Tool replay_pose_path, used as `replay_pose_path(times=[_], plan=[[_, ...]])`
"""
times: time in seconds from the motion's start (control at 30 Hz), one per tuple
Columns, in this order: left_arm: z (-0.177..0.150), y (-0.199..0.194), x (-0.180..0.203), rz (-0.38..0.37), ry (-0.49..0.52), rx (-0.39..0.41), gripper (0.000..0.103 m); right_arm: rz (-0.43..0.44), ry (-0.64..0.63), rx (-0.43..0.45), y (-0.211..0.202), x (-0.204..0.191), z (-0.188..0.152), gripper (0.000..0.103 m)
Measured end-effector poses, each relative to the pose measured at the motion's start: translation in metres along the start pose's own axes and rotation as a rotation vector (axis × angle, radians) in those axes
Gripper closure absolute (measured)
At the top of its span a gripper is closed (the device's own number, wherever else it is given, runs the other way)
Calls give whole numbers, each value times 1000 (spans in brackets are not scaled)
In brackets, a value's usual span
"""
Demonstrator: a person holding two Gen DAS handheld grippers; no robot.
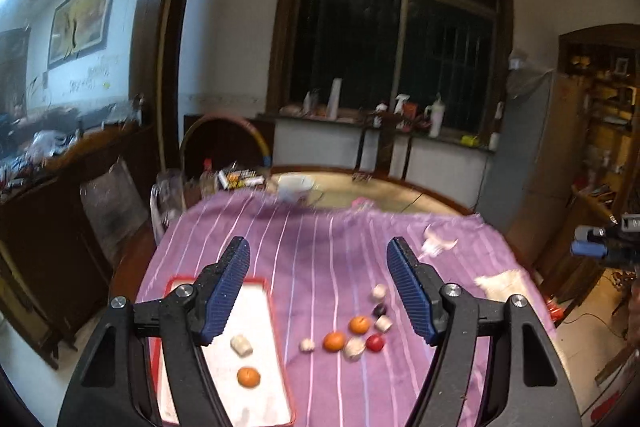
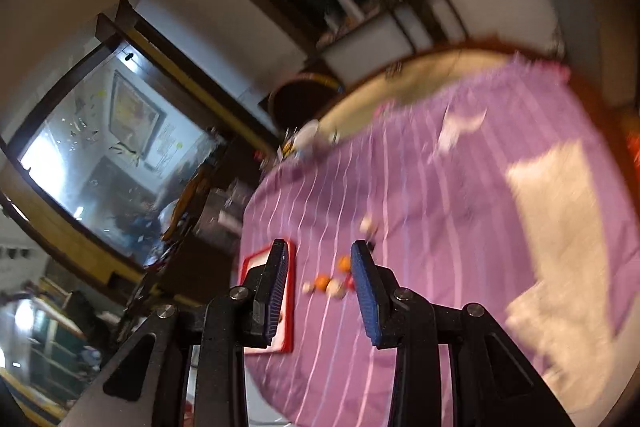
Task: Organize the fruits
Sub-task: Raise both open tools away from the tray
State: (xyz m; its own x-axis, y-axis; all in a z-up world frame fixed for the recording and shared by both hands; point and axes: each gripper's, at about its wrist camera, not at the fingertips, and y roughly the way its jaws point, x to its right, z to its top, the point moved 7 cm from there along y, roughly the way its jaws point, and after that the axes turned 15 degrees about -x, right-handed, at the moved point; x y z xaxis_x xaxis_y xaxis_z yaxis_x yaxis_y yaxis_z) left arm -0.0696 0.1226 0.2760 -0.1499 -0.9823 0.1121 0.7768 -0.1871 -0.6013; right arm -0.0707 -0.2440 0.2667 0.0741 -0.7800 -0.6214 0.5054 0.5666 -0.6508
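Note:
A red-rimmed white tray (image 1: 276, 311) lies on the purple striped cloth at the left. It holds an orange (image 1: 248, 376) and a pale piece (image 1: 241, 345). To its right lies a loose cluster: two oranges (image 1: 334, 341) (image 1: 359, 324), a red fruit (image 1: 375, 342), a dark fruit (image 1: 379, 310) and several pale pieces (image 1: 354, 348). My left gripper (image 1: 318, 257) is open and empty, held above the tray and cluster. My right gripper (image 2: 319, 257) is open and empty, high above the table; its view is tilted and blurred, with the tray (image 2: 290, 311) and the cluster (image 2: 322, 281) small beyond the fingers.
A white bowl (image 1: 295, 185), packets (image 1: 240, 179) and a clear jug (image 1: 170, 195) stand at the table's far edge. A crumpled white wrapper (image 1: 436, 243) and a white cloth (image 1: 502, 283) lie on the right. A chair (image 1: 114, 211) stands at the left.

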Motion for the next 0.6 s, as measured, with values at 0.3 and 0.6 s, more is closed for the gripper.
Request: replay_pose_path(times=[0.3,0.6], plan=[[81,-99,-25,163,46,87,32,-259,-84,117,-126,-62,51,66],[114,-129,-73,327,15,130,29,-431,-173,170,-157,-102,90,62]])
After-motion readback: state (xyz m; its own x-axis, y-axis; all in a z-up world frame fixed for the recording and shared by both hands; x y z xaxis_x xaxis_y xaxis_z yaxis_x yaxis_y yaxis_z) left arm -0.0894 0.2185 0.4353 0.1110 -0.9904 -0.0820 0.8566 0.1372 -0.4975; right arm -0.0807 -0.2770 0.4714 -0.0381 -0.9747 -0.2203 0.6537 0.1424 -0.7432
